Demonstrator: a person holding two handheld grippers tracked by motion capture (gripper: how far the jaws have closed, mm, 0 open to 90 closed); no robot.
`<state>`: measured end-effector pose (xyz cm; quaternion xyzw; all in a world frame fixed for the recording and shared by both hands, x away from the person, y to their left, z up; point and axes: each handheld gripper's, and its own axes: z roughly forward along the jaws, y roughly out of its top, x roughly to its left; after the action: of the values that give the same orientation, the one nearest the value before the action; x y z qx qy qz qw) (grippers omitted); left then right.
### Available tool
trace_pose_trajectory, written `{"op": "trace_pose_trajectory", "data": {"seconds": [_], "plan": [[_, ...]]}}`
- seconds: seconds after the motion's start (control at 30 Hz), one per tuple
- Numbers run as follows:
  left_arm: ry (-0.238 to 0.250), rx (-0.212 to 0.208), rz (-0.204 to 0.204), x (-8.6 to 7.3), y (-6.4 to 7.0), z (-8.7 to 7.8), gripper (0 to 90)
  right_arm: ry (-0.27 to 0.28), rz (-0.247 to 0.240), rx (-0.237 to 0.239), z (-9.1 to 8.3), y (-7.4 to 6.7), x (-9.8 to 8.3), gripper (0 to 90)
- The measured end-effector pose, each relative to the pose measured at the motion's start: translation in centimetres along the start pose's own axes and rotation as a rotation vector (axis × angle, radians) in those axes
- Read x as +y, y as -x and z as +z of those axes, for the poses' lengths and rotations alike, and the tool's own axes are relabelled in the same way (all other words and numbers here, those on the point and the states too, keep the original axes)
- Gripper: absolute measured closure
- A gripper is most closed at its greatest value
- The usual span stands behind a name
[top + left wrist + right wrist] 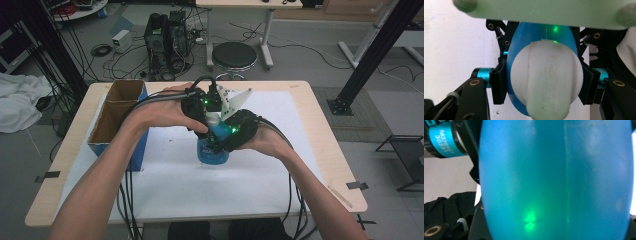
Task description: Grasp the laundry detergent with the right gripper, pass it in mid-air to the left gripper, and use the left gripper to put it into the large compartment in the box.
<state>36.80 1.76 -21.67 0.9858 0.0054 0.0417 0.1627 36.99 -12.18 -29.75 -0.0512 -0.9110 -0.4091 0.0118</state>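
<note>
- Blue translucent plastic bottle (212,152) with white ribbed cap (546,75) stands upright near centre of the white-covered table (300,150), long axis vertical.
- Left gripper (199,107) comes from above-left; its pads (499,83) are closed on both sides of the cap, w/ no gap visible.
- Right gripper (235,131) sits lower, on the right; it clamps the bottle body.
- Next move prob. a twist of the cap around the vertical axis; left gripper is the nearer one.
</note>
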Motion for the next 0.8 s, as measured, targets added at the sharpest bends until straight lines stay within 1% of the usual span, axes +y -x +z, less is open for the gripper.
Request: {"op": "trace_pose_trajectory", "data": {"seconds": [0.07, 0.2, 0.3, 0.33, 0.4, 0.43, 0.47, 0.5, 0.53, 0.57, 0.63, 0.67, 0.7, 0.73, 0.8], "plan": [[0.003, 0.001, -0.002, 0.0, 0.01, 0.0, 37.8, 0.004, 0.008, 0.007, 0.03, -0.01, -0.05, 43.4], [0.008, -0.005, -0.005, -0.05, -0.04, 0.04, 37.8, 0.005, 0.003, 0.009, 0.04, 0.07, -0.04, 43.2], [0.009, -0.002, -0.006, -0.03, 0.01, 0.0, 37.8, 0.003, 0.009, 0.012, 0.0, 0.02, -0.05, 43.0], [0.007, -0.002, -0.003, -0.02, 0.0, -0.05, 37.8, 0.011, 0.01, 0.013, 0.05, 0.02, -0.08, 42.8], [0.007, -0.005, -0.007, 0.0, 0.04, -0.01, 37.8, 0.015, 0.003, 0.013, 0.08, 0.08, -0.08, 42.6], [0.002, -0.001, -0.003, 0.02, 0.04, 0.01, 37.8, 0.002, 0.007, 0.012, 0.04, 0.0, -0.04, 42.4], [0.005, 0.01, 0.006, -0.01, -0.02, -0.03, 37.8, 0.003, 0.006, 0.01, 0.07, 0.01, -0.04, 42.1], [0.005, 0.01, 0.006, -0.01, -0.02, -0.03, 37.8, -0.004, 0.008, 0.009, 0.01, 0.03, -0.03, 42.0], [0.005, -0.009, -0.008, -0.08, -0.03, 0.1, 37.8, 0.006, 0.004, 0.01, 0.11, 0.2, -0.13, 42.0], [-0.009, -0.015, 0.004, -0.09, -0.12, 0.05, 37.8, -0.001, -0.018, -0.012, 0.17, 0.41, -0.21, 42.0], [-0.004, -0.009, 0.004, -0.11, -0.1, 0.12, 37.8, -0.004, -0.027, -0.016, 0.19, 0.47, -0.22, 41.7], [0.013, -0.005, -0.013, -0.14, 0.04, 0.29, 37.8, 0.002, -0.01, -0.003, 0.15, 0.41, -0.19, 41.3], [-0.014, -0.009, 0.004, -0.11, -0.07, 0.22, 37.8, 0.023, -0.024, -0.009, 0.14, 0.59, -0.2, 41.1], [-0.006, -0.006, -0.003, -0.17, -0.02, 0.37, 37.8, 0.034, -0.014, -0.004, -0.17, 0.7, -0.16, 39.7], [-0.011, -0.012, -0.001, -0.26, -0.11, 0.4, 37.8, 0.037, -0.015, -0.008, -0.25, 0.78, -0.2, 38.7]]}}
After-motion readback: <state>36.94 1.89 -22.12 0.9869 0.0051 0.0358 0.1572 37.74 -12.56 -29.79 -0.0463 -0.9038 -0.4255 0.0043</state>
